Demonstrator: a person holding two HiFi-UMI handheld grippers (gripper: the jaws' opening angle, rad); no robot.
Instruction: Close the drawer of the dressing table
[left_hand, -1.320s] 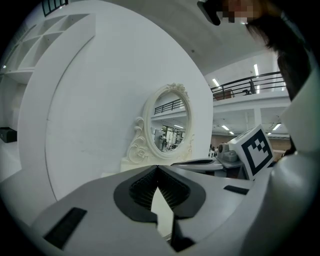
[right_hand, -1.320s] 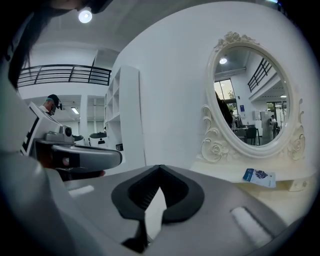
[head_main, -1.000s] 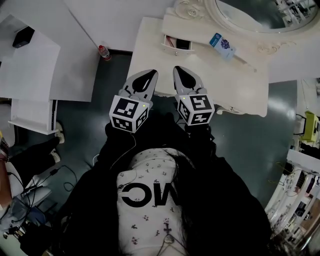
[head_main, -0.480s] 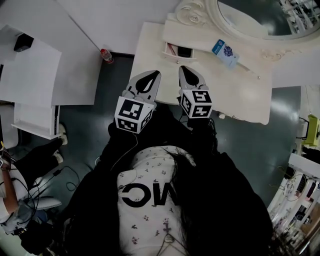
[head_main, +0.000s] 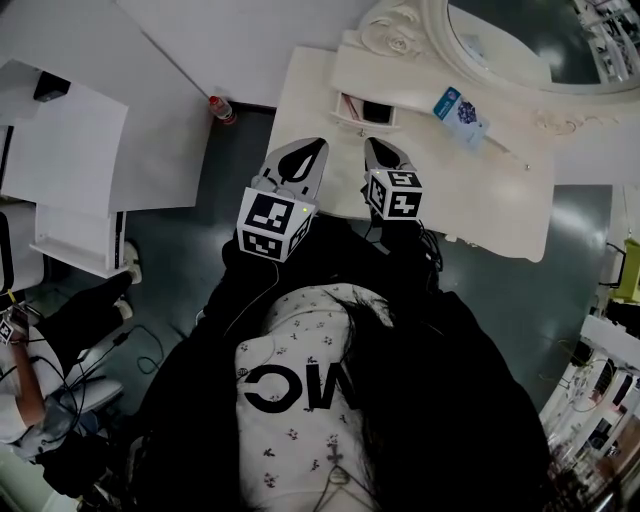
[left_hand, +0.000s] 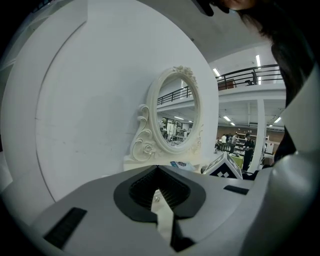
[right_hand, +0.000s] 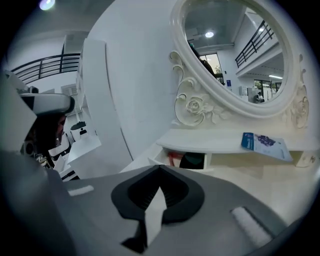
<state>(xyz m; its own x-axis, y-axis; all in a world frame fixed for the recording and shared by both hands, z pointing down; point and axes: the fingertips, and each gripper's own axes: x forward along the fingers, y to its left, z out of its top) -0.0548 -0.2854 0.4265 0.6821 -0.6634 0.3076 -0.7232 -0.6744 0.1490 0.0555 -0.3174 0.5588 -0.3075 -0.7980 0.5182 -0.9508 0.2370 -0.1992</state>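
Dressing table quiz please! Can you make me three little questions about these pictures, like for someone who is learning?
1. True or false: the drawer of the dressing table is pushed fully shut.
2. Pick one: what lies on the shelf below the mirror? A: a blue packet. B: a hairbrush. C: a teddy bear.
3. Short answer: which one touches the drawer, the left gripper, the right gripper, or neither?

Key:
1. False, it stands open.
2. A.
3. Neither. Both stop short of it, with jaws together and nothing between them.
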